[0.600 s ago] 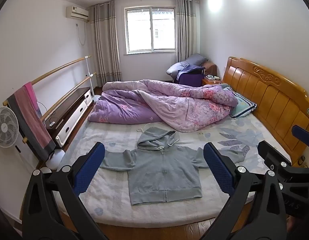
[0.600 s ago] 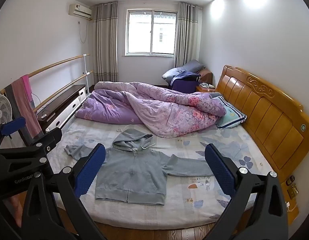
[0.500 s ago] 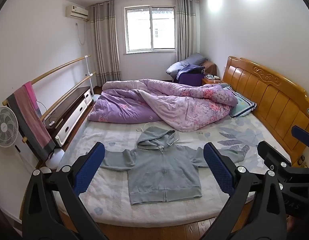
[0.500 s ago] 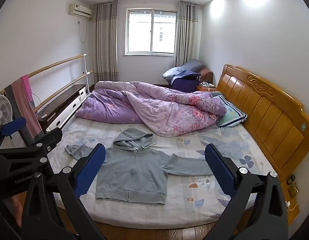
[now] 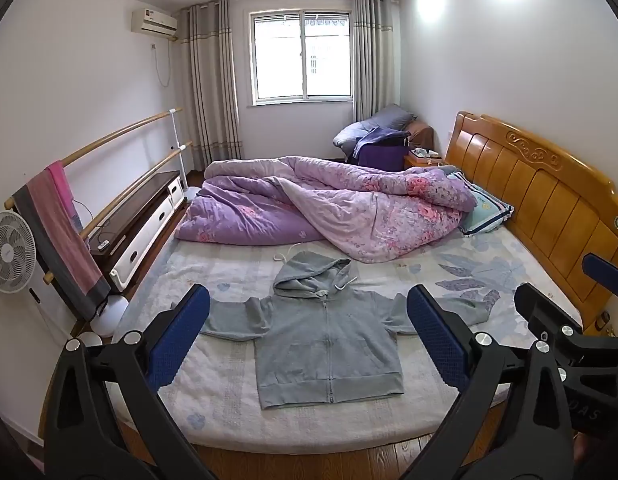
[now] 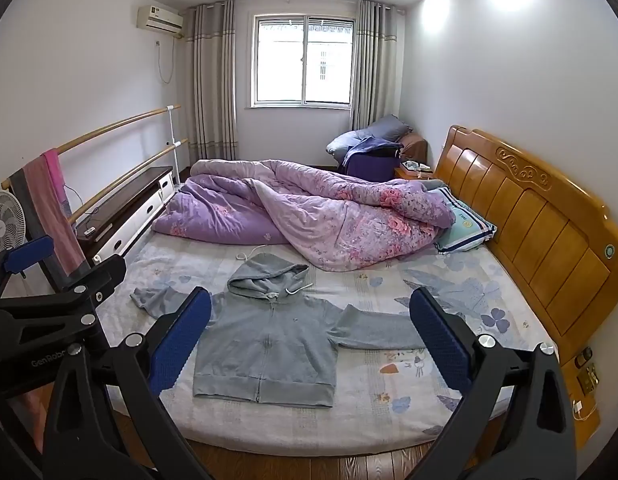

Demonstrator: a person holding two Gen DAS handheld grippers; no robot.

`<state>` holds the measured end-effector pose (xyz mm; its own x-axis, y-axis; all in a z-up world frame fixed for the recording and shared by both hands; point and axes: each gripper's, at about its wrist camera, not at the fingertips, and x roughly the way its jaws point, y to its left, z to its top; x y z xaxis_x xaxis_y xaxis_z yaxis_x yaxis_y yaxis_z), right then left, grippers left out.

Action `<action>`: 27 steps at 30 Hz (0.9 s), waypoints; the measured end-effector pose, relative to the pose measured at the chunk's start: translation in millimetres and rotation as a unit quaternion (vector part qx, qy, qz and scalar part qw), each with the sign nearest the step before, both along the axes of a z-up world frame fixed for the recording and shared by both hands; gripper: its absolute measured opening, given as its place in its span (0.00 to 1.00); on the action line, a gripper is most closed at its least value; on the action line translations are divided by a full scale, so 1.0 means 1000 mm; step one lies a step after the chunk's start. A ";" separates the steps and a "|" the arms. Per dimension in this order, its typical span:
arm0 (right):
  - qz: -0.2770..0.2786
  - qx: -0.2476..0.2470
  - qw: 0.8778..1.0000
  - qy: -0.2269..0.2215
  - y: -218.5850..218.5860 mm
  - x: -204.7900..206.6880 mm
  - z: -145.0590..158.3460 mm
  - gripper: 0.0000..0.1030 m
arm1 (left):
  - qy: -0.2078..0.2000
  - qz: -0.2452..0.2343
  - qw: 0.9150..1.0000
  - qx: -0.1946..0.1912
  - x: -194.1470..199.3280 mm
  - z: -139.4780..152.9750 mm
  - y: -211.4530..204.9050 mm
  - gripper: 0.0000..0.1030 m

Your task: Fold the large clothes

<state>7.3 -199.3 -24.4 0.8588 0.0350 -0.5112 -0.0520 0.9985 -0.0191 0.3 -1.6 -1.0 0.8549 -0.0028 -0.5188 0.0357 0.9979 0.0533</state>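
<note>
a grey hoodie (image 5: pixel 325 340) lay flat, sleeves spread, at 12 o'clock on the bed (image 5: pixel 489 268), ready for folding; left gripper (image 5: pixel 309 336) and right gripper (image 6: pixel 309 336) hung released, empty.

Your left gripper's fingers (image 5: pixel 181 332) hide part of each hoodie (image 5: pixel 327 344) sleeve. The quilt (image 5: pixel 349 208) covers most of the pillow (image 5: pixel 485 212); the nightstand clutter (image 5: pixel 423 154) is too small to tell.

Bright window (image 5: pixel 302 58) daylight, fisheye-warped edges

Bed (image 5: pixel 229 412), grey hoodie (image 5: pixel 325 344) flat, purple quilt (image 5: pixel 329 208), pillow (image 5: pixel 487 212)
</note>
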 end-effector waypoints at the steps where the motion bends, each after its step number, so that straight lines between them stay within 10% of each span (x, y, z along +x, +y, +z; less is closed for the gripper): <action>1: 0.000 0.000 1.000 0.001 0.000 0.000 0.000 0.93 | 0.003 -0.003 1.000 -0.002 0.002 -0.007 -0.001 0.95; 27: 0.001 0.000 1.000 0.004 -0.001 0.001 -0.010 0.93 | 0.005 -0.003 1.000 -0.003 0.006 -0.011 -0.007 0.95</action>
